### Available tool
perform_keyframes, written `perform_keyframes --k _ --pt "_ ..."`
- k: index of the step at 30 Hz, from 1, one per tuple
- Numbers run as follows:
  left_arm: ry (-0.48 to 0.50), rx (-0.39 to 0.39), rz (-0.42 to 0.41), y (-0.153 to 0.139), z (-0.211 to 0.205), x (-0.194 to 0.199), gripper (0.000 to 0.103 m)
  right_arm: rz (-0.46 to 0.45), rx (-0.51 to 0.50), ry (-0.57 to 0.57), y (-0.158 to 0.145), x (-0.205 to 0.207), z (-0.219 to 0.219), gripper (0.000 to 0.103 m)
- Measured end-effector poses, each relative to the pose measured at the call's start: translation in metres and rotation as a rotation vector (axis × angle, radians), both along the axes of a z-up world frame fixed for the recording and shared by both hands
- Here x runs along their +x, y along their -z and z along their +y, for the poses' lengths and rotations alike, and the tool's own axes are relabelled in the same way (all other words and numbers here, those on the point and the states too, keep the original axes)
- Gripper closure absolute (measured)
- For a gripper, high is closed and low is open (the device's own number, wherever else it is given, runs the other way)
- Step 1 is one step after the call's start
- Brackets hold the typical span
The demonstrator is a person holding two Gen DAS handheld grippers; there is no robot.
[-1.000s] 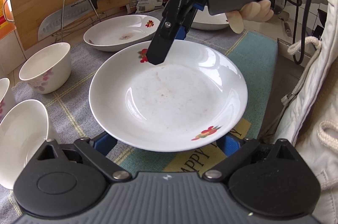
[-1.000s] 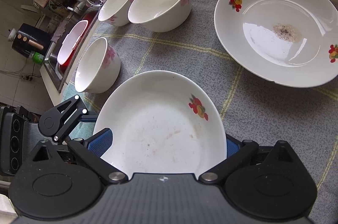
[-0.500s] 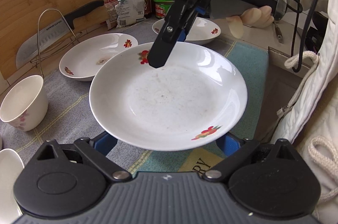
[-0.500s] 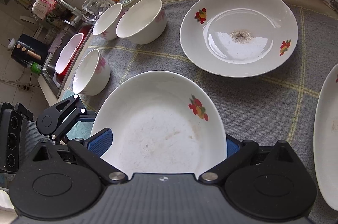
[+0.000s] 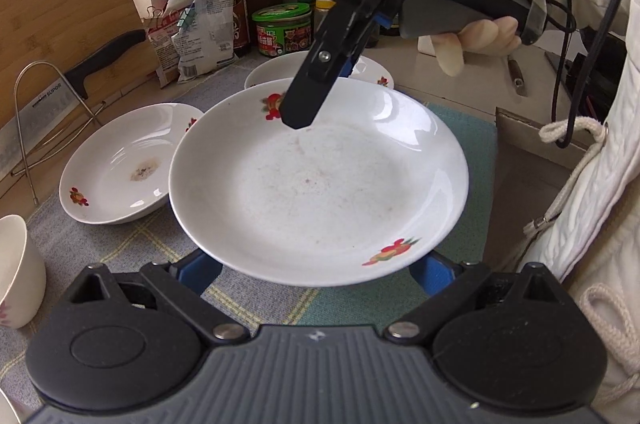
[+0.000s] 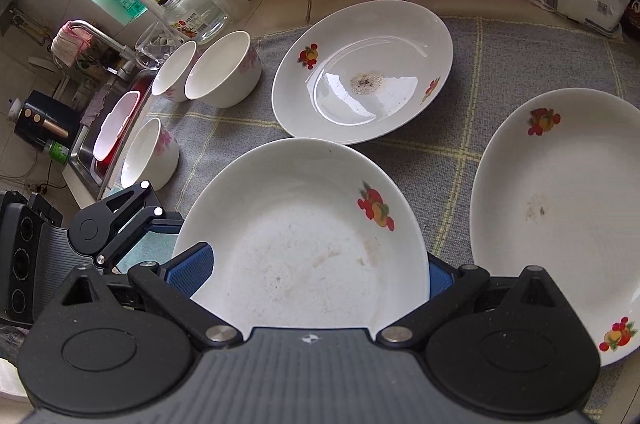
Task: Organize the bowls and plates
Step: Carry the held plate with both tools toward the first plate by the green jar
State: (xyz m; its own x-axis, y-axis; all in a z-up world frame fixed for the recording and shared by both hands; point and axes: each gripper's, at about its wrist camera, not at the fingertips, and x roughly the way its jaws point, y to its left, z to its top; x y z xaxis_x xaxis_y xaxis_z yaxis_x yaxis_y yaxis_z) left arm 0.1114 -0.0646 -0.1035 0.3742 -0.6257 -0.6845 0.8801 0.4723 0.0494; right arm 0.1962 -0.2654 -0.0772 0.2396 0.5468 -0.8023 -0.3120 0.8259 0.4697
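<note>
Here, both grippers clamp one white round ceramic plate with fruit prints [image 5: 320, 191], held above the grey checked cloth [image 6: 520, 63]: left gripper [image 5: 316, 272] on its near rim, right gripper [image 5: 304, 111] on its far rim.

Grippers: black arms with silver screws, blue finger pads [image 5: 200, 270], ribbed grey body.
Right gripper [image 5: 316, 91]: white "DAS" lettering, grey handle, black cables.
Glove [image 5: 476, 3]: pale.
Jacket [image 5: 600, 183]: cream, quilted, corded drawstring.
</note>
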Motion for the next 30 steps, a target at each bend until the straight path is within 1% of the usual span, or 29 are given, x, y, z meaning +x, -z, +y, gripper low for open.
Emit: perform_keyframes --k 6,17,22,30 --pt "0.037 0.005 -0.012 -0.003 -0.026 0.009 0.004 -0.018 -0.003 0.034 -0.005 -0.002 -0.029 0.000" --pt "0.082 0.008 -0.008 0.001 -0.076 0.031 0.004 -0.050 -0.014 0.096 -0.008 0.001 -0.081 0.000" --pt "0.095 0.014 -0.014 0.004 -0.092 0.037 0.004 -0.057 0.000 0.118 -0.006 0.004 -0.104 0.000" --pt "0.099 0.028 -0.012 0.008 -0.112 0.049 0.004 -0.057 0.010 0.134 0.001 0.014 -0.129 0.000"
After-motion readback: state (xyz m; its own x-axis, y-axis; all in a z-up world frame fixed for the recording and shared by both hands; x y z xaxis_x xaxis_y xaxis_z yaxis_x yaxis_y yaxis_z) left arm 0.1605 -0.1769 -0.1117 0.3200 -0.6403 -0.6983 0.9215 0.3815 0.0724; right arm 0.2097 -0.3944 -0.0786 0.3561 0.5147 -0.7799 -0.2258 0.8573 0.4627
